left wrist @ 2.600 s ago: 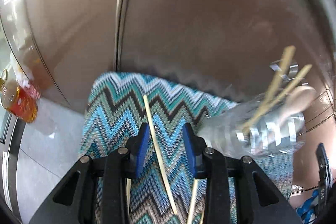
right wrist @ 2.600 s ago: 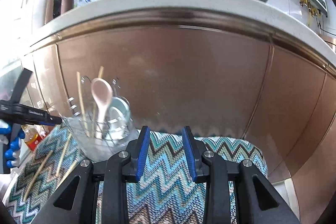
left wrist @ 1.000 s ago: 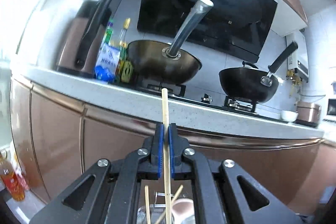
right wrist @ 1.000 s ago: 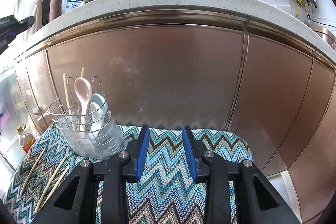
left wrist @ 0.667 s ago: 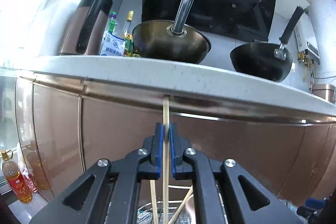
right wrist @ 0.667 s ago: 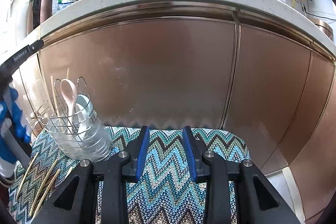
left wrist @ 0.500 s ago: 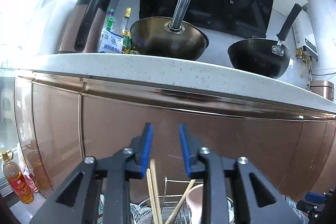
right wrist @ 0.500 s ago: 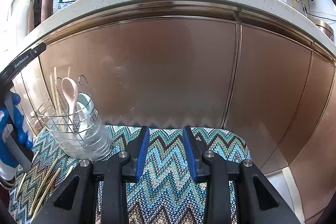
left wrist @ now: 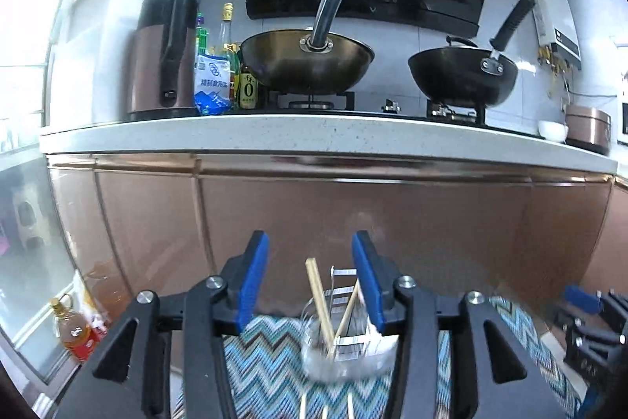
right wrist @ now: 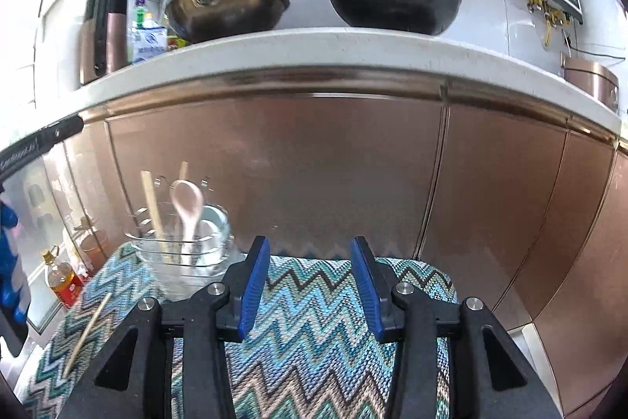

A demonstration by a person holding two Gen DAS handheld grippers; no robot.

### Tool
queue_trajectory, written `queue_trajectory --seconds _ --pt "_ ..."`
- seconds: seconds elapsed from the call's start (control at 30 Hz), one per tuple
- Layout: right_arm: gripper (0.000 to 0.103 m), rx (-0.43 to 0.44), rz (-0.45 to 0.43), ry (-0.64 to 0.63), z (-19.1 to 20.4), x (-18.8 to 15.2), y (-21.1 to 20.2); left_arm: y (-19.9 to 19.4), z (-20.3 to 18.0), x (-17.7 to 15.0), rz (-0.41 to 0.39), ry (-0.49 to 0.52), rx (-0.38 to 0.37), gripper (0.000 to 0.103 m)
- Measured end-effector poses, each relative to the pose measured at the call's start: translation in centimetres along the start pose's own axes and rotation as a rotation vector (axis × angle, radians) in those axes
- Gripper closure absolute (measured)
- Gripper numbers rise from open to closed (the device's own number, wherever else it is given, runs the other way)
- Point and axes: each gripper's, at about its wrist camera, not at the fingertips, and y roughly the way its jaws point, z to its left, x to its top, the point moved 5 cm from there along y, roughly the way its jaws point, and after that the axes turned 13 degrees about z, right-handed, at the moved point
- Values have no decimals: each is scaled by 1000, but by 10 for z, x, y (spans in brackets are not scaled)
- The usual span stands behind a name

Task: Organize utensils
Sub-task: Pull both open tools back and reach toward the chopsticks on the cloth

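Left gripper (left wrist: 310,285): a second ago its blue pads were clamped on a pale wooden chopstick held upright; jaws have just been opening and now stand apart with nothing pressed between them. That chopstick (left wrist: 320,301) now stands loose in the clear-based wire utensil holder (left wrist: 345,348), leaning beside another stick there. The holder shows farther ahead of the left fingers than half a second ago.

Right gripper (right wrist: 310,285): jaws have just been opening a little wider, empty, over the blue-green zigzag woven mat (right wrist: 314,332). Its view has lifted: stove-top pans show more fully.
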Motion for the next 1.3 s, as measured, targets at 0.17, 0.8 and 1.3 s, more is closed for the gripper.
queue_trajectory --seconds 0.17,0.8,1.3 --pt "59 7 -29 -14 15 -3 -36 -41 7 -19 32 37 32 54" --pt "50 26 -81 -36 47 -25 -121 -133 39 -67 63 44 47 44" --pt "41 11 -84 -20 50 -45 -148 -170 46 -72 27 50 83 39"
